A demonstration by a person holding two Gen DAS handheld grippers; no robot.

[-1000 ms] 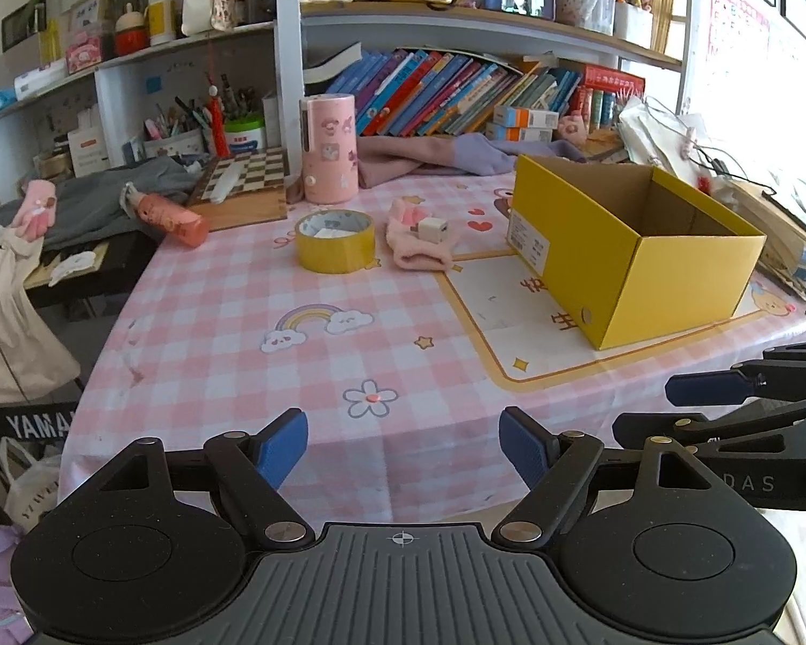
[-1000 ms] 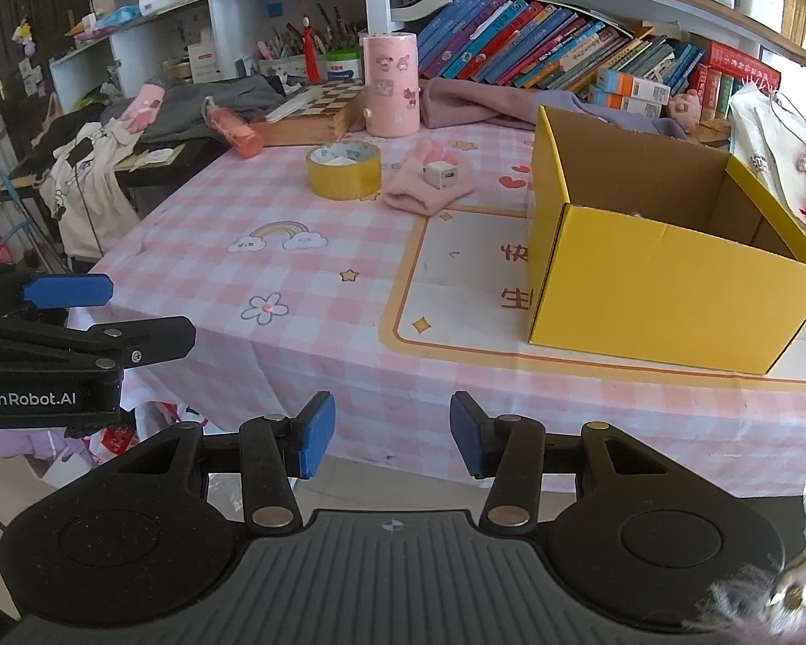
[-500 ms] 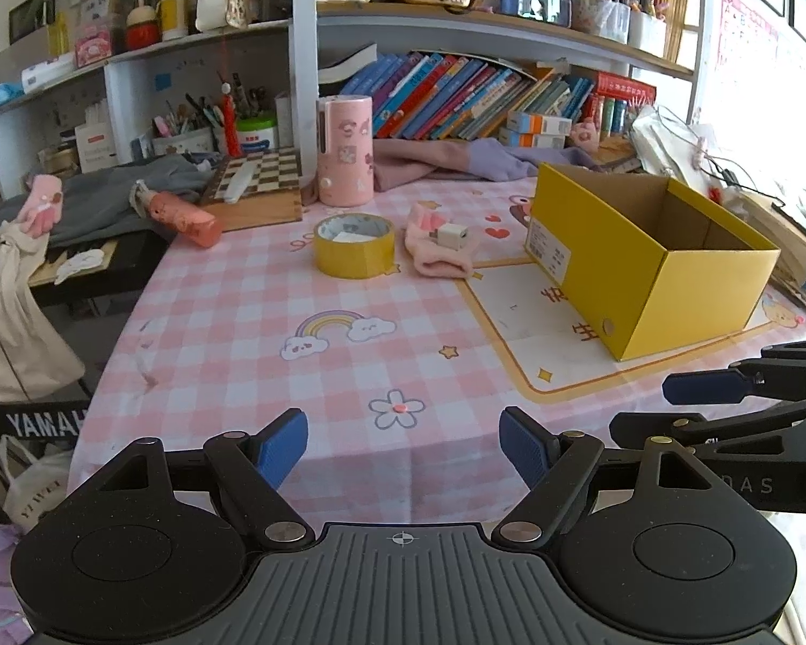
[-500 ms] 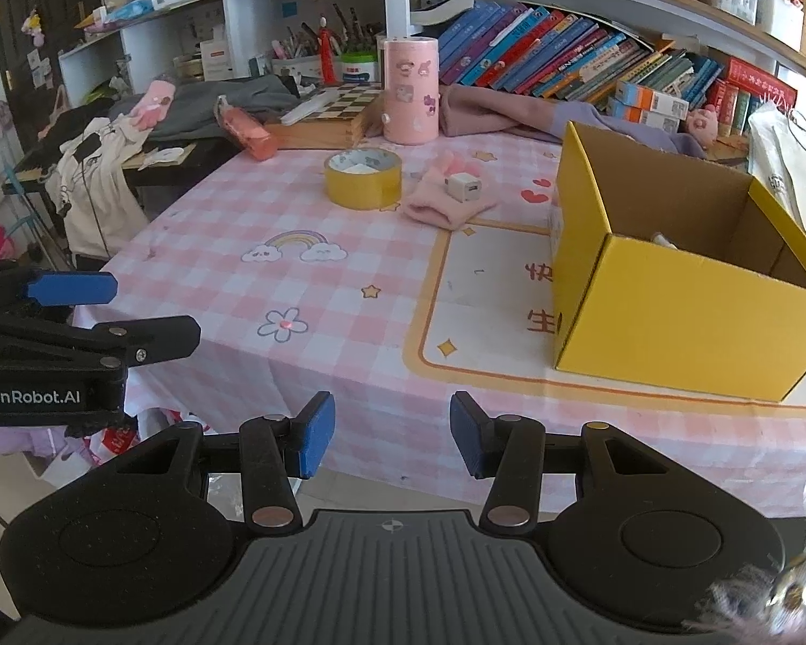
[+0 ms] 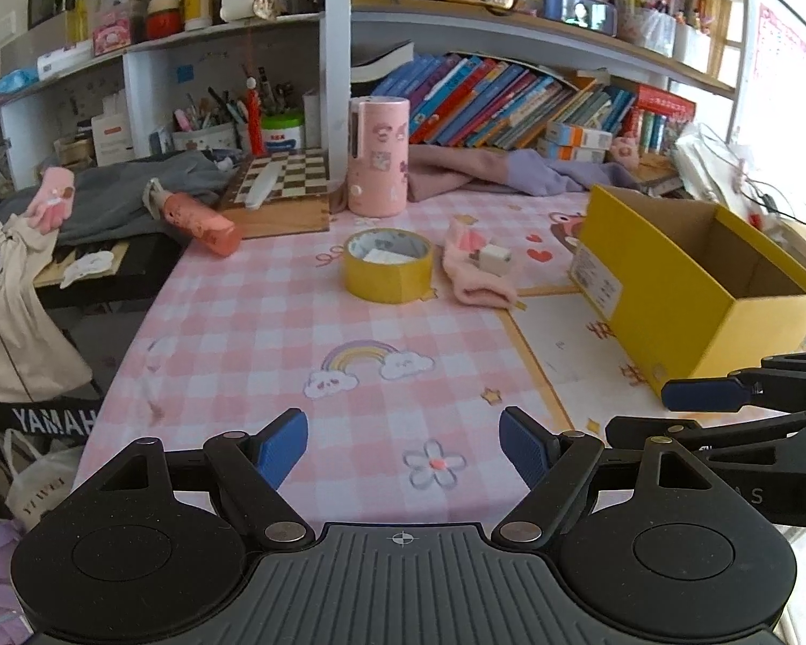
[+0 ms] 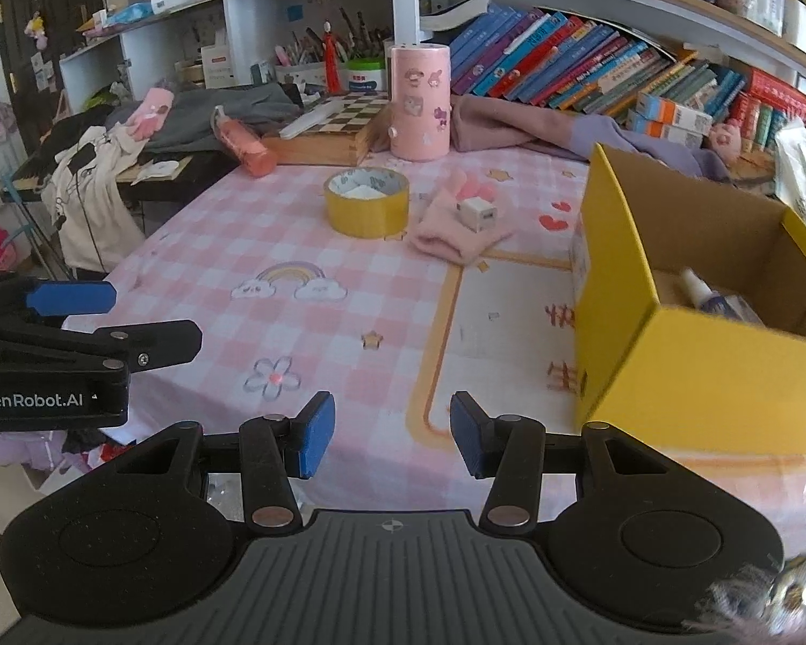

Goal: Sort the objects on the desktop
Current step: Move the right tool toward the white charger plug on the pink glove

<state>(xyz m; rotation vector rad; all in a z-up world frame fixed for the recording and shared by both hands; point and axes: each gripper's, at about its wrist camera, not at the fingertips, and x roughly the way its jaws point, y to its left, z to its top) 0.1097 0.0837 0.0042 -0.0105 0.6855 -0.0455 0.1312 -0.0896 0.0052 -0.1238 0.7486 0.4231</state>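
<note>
On pink-checked bench (image 5: 252, 333): tape roll (image 5: 387, 264) sits mid-bench, just left of sock (image 5: 475, 282) w/ small white cube (image 5: 493, 258) on top. Yellow box (image 6: 688, 333) stands at right, open, a bottle (image 6: 698, 290) inside. Left tongs (image 5: 403, 443) spread wide, nothing between; right tongs (image 6: 392, 432) part-open, also empty, both above near edge.
</note>
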